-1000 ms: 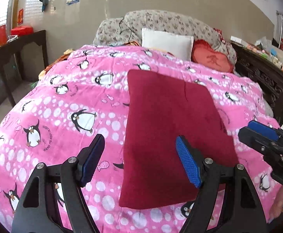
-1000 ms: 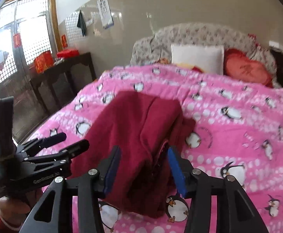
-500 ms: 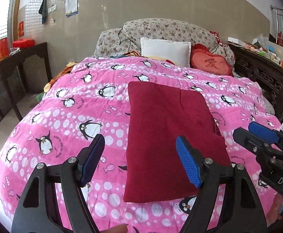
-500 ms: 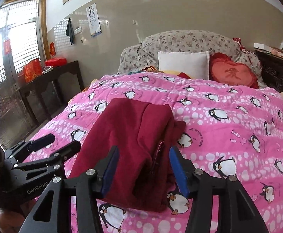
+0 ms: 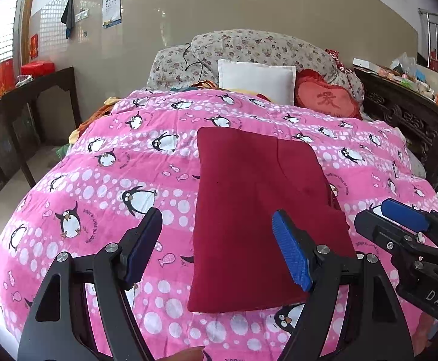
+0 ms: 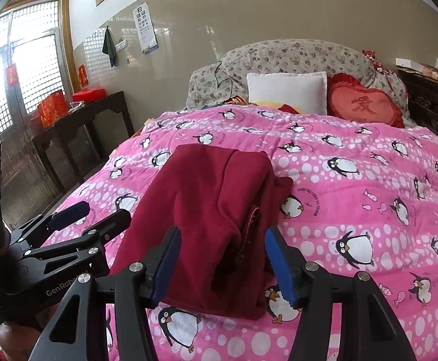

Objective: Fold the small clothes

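While both grippers hang above the near end of the bed, the folded dark red garment [image 5: 258, 219] lies flat on the pink penguin quilt [image 5: 104, 186], a tidy rectangle running away toward the pillows. Left gripper [image 5: 217, 251]: jaws spread wide, nothing between the pads; its right blue pad sits over the garment's near right part, its left pad over bare quilt beside the garment's left edge. No contact with the cloth visible. Right gripper [image 6: 223, 264]: jaws have just been opening, now parted and released; the garment's near right edge, with its stacked layers, shows in the gap between the pads but beyond them, not pinched. In the right wrist view the left gripper appears low at the left, held in a hand. White pillow [image 5: 256, 79] and red heart cushion [image 5: 327, 100] at the head of the bed, well apart from the garment.
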A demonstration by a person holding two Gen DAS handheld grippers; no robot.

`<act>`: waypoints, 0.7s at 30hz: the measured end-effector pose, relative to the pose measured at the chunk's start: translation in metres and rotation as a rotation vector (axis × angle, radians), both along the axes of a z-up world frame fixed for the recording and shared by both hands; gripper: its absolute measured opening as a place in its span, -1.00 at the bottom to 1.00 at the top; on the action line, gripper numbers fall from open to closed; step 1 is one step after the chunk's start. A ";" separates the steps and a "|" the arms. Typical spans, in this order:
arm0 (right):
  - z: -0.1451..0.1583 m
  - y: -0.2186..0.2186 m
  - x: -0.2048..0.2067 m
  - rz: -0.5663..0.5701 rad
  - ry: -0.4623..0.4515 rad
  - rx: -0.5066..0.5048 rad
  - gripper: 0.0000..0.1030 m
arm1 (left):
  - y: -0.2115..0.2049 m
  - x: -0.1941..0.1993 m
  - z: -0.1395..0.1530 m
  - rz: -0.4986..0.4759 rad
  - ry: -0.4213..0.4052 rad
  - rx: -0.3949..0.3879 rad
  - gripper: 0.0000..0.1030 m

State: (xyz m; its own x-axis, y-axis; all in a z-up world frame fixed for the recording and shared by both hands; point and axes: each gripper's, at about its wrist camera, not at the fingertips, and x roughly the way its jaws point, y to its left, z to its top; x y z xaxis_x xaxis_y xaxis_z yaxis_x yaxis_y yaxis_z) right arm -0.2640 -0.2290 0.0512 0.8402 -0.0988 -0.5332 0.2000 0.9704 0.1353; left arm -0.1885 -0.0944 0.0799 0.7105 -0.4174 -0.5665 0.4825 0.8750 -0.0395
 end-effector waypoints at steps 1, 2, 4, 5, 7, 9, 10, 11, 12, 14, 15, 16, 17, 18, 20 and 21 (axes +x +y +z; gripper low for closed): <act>0.000 0.000 0.000 0.002 0.001 0.001 0.10 | 0.000 0.000 0.000 -0.001 0.001 0.000 0.48; -0.001 0.000 0.001 0.003 0.003 0.002 0.10 | 0.000 0.000 0.000 0.000 0.001 0.001 0.48; -0.002 0.000 0.002 0.005 0.006 0.006 0.10 | 0.000 0.000 0.000 0.002 0.000 0.005 0.48; -0.002 0.000 0.002 0.006 0.006 0.007 0.10 | 0.000 0.001 -0.001 0.003 0.000 0.008 0.48; -0.003 0.001 0.003 0.006 0.008 0.006 0.10 | -0.001 0.001 -0.001 0.000 0.002 0.009 0.48; -0.003 0.001 0.004 0.007 0.007 0.008 0.10 | -0.003 0.001 -0.002 -0.002 0.002 0.011 0.48; -0.003 0.001 0.004 0.007 0.007 0.009 0.10 | -0.002 0.001 -0.003 -0.002 0.003 0.011 0.48; -0.004 0.001 0.005 0.008 0.008 0.010 0.10 | -0.003 0.001 -0.003 -0.004 0.005 0.012 0.48; -0.004 0.001 0.006 0.008 0.011 0.012 0.10 | -0.003 0.001 -0.003 -0.005 0.005 0.012 0.48; -0.006 0.002 0.007 0.009 0.015 0.015 0.11 | -0.004 0.000 -0.004 -0.006 0.004 0.015 0.48; -0.007 0.002 0.008 0.010 0.017 0.015 0.11 | -0.004 0.001 -0.005 -0.006 0.004 0.018 0.48; -0.007 0.002 0.009 0.011 0.019 0.016 0.11 | -0.004 0.001 -0.005 -0.006 0.006 0.018 0.48; -0.008 0.002 0.009 0.012 0.021 0.016 0.11 | -0.004 0.002 -0.005 -0.007 0.007 0.017 0.48; -0.008 0.003 0.010 0.012 0.022 0.016 0.11 | -0.004 0.002 -0.005 -0.006 0.007 0.017 0.48; -0.009 0.003 0.011 0.014 0.025 0.017 0.11 | -0.004 0.002 -0.006 -0.005 0.007 0.018 0.48; -0.010 0.003 0.011 0.014 0.027 0.018 0.11 | -0.004 0.002 -0.006 -0.004 0.007 0.016 0.48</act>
State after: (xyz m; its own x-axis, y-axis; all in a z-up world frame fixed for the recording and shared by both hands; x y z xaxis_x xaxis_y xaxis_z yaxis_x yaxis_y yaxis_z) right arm -0.2528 -0.2256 0.0417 0.8265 -0.0772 -0.5577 0.1900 0.9707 0.1473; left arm -0.1863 -0.0986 0.0740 0.7045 -0.4111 -0.5784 0.4860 0.8735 -0.0288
